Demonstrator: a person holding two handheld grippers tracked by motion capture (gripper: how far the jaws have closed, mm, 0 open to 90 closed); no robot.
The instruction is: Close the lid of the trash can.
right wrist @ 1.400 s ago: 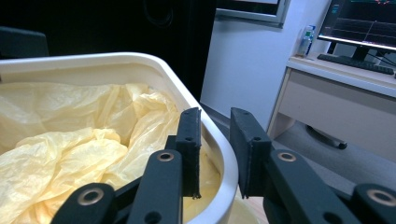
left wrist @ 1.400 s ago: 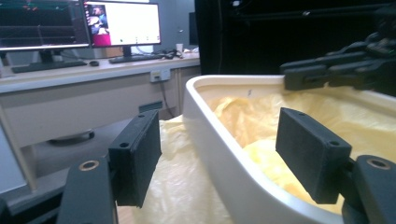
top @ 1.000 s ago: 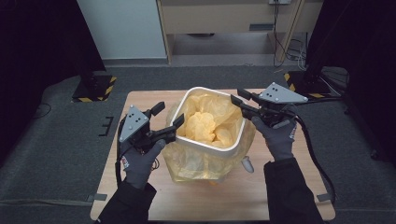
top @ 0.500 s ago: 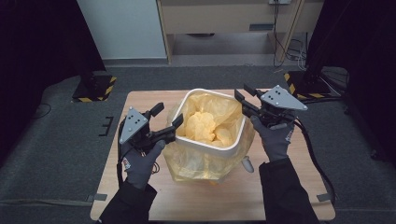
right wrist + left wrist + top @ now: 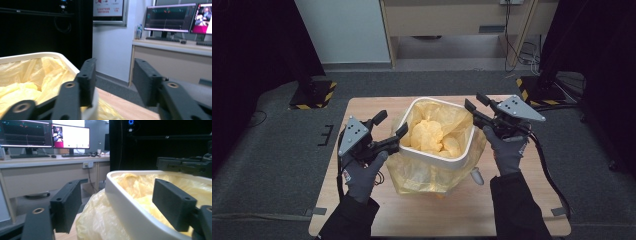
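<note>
A white bin (image 5: 441,156) lined with a yellow plastic bag (image 5: 427,176) stands mid-table, the bag folded out over its rim. My left gripper (image 5: 394,122) straddles the bin's left rim (image 5: 125,205), one jaw outside by the bag (image 5: 100,220), one inside; the pads stand off it, open. My right gripper (image 5: 473,100) hovers just off the bin's far right corner. Its jaws have just been opening, and nothing lies between them. In the right gripper view, that gripper (image 5: 116,80) has the rim (image 5: 62,58) beside its left jaw. The right gripper (image 5: 185,165) shows across the bin in the left gripper view.
The bin sits on a wooden table (image 5: 522,210). A small white piece (image 5: 477,175) pokes out at the bin's front right corner. Desks with monitors (image 5: 170,17) stand off to the sides, and yellow-black striped stand bases (image 5: 314,95) rest on the floor behind.
My right gripper has drawn slightly right, off the bin's right rim, and its jaws stand wider. The left gripper and the bin have kept still.
</note>
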